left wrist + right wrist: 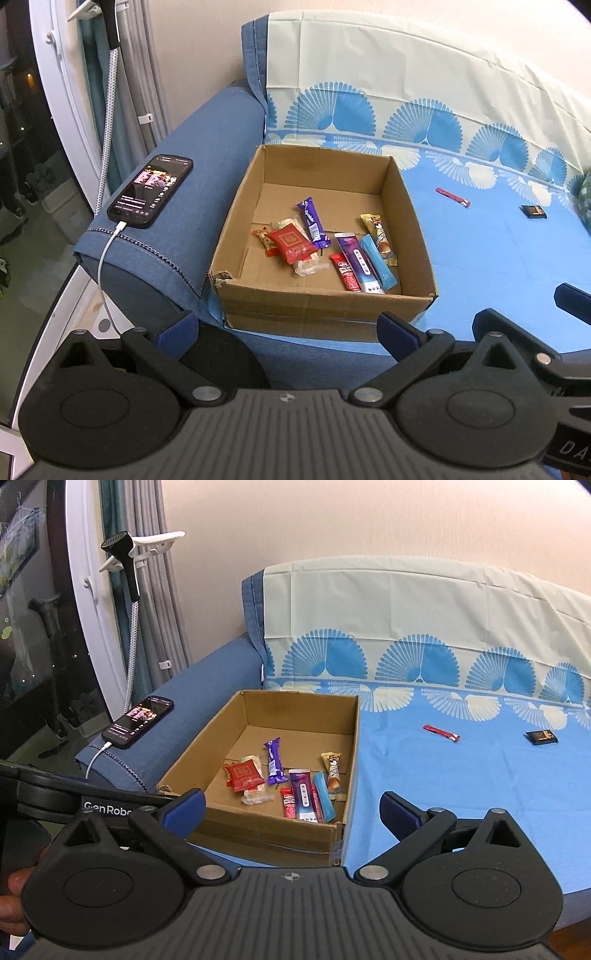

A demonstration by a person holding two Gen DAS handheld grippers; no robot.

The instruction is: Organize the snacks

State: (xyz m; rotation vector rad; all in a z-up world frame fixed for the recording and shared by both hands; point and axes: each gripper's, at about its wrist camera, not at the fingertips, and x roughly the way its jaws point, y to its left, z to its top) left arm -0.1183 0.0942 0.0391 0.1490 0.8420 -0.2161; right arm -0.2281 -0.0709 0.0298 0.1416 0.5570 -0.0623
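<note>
An open cardboard box (413, 221) (352, 738) sits on the blue sofa cover and holds several snacks, among them a red packet (293, 243) (243, 775) and a purple bar (314, 223) (275, 762). A red snack stick (452, 196) (441, 733) and a small dark packet (533, 211) (542, 736) lie loose on the cover to the right of the box. My left gripper (288, 328) is open and empty in front of the box. My right gripper (293, 808) is open and empty over the box's near right corner.
A phone (151, 190) (138, 720) on a white cable lies on the blue armrest left of the box. A steamer head and hose (127, 590) stand by the window at left. The sofa back (406, 627) rises behind.
</note>
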